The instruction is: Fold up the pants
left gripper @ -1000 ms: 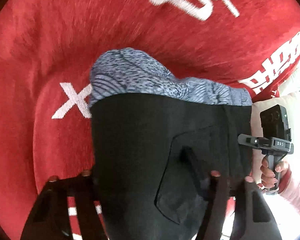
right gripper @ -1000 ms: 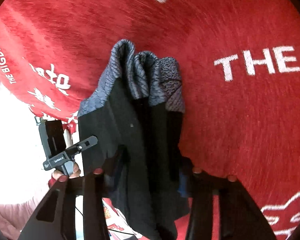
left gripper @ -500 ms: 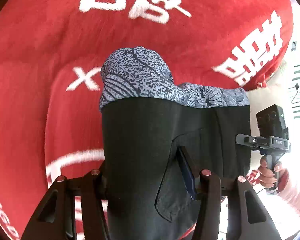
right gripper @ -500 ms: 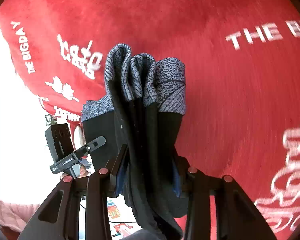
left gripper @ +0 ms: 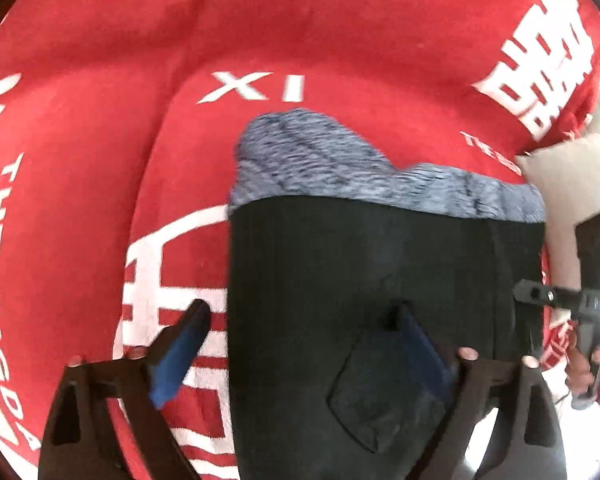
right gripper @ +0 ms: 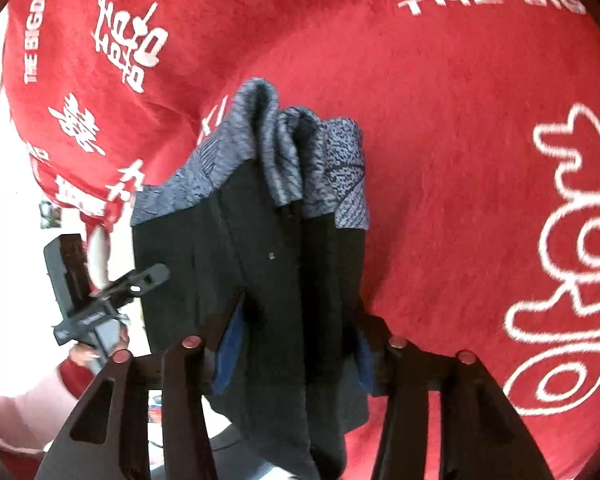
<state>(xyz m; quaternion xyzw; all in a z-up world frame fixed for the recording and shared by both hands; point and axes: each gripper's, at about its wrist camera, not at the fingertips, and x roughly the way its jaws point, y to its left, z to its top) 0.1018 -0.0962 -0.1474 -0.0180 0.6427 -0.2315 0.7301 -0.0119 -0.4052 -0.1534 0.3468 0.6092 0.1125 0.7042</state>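
Note:
The pants [left gripper: 380,264] are black with a blue-grey patterned band at the far end, folded and hanging over the red blanket [left gripper: 300,32]. In the left wrist view my left gripper [left gripper: 300,320] has its jaws wide apart; the left finger stands clear of the cloth, the right finger lies against the black fabric. In the right wrist view my right gripper [right gripper: 296,332] is shut on the bunched pants [right gripper: 268,240]. The left gripper [right gripper: 100,300] shows at the left there; the right gripper [left gripper: 572,300] shows at the right edge of the left wrist view.
The red blanket [right gripper: 460,120] with white lettering covers the surface under the pants. A pale cushion [left gripper: 564,168] lies at its right edge. Beyond the blanket's edge is bright floor [right gripper: 4,240].
My left gripper has opened and its left finger has come off the pants. Both views have shifted across the blanket; the right gripper still holds the cloth.

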